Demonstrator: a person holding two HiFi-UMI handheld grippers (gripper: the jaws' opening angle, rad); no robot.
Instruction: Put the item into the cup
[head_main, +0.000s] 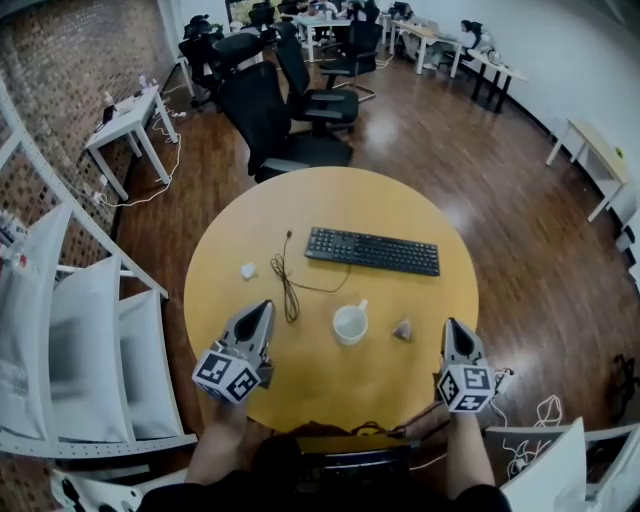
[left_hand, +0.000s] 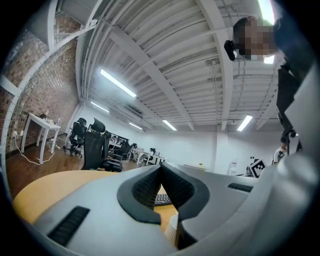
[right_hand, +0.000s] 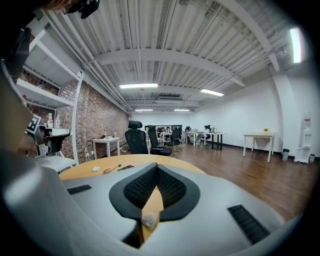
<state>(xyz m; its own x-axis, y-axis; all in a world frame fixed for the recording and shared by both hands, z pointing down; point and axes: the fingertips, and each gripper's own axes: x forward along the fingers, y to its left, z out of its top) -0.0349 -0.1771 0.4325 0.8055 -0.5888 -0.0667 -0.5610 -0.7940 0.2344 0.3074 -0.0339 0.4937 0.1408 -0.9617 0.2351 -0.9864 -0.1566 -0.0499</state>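
The small grey wedge-shaped item (head_main: 403, 329) lies on the round yellow bench (head_main: 330, 200) just right of the white ceramic cup (head_main: 349, 325), apart from it. It seems to taper away from the person, though it is too small to judge its long axis. Left of the cup, the left hand-held gripper (head_main: 266, 306) hangs with jaws pressed together and empty, tip slanting towards the cup. Right of the item, the right hand-held gripper (head_main: 452, 323) has its jaws closed on nothing and points away from the person.
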